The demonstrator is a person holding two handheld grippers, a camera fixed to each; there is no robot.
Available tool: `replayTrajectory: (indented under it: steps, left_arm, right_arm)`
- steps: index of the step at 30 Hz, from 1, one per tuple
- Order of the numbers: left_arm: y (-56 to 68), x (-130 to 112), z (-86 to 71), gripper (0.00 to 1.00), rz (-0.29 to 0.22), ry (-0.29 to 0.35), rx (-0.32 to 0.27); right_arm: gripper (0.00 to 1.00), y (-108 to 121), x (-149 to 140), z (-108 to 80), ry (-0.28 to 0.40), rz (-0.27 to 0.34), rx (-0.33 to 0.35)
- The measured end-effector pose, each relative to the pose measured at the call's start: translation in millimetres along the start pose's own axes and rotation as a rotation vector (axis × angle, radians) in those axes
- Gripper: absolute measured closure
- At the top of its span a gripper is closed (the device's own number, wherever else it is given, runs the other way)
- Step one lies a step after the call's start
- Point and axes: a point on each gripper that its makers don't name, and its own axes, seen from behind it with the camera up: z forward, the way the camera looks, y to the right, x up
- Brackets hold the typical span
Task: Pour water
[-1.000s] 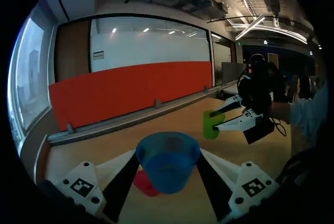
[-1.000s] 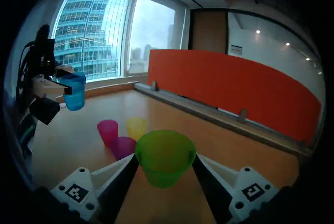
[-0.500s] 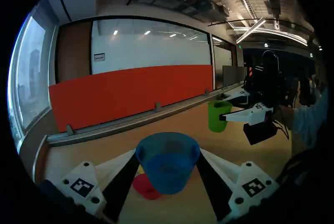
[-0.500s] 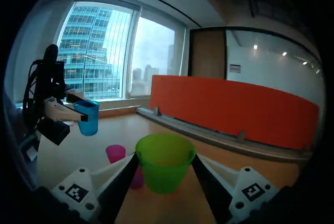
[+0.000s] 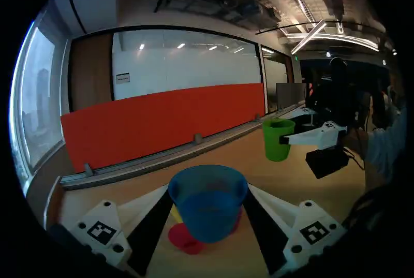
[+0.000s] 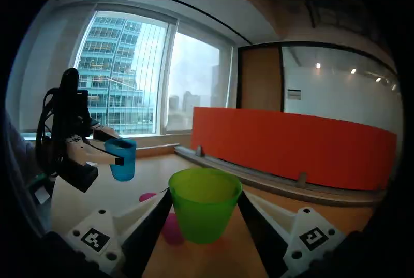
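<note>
Partition: long orange panel (image 5: 155, 122), at 12 o'clock behind the table.
Table: light wooden tabletop (image 5: 290, 174), under both held cups.
Left gripper: white two-finger gripper (image 5: 208, 189), fingers pressed on both sides of the translucent blue plastic cup (image 5: 208, 216), upright, off the table.
Right gripper: white two-finger gripper (image 6: 205, 193), fingers clamped on the upright green plastic cup (image 6: 204, 216), at 2 o'clock from the blue cup in the left gripper view, well apart.
Small cups: red plastic cup (image 5: 183, 236) on the table at 7 o'clock below the blue cup; magenta plastic cup (image 6: 171, 229) at 8 o'clock behind the green cup.
</note>
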Motion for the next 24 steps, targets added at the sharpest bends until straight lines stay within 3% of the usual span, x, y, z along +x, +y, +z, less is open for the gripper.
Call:
replayTrajectory:
  steps: [17, 24]
  left_arm:
    - [2.8, 42.1, 4.5, 0.13, 0.208, 0.07, 0.059]
    - [-2.4, 59.7, 8.2, 0.13, 0.28, 0.084, 0.087]
  right_arm:
    - [0.09, -26.7, 4.5, -6.3, 0.018, -0.005, 0.067]
    - [0.09, -40.8, 3.8, -7.9, 0.018, -0.015, 0.097]
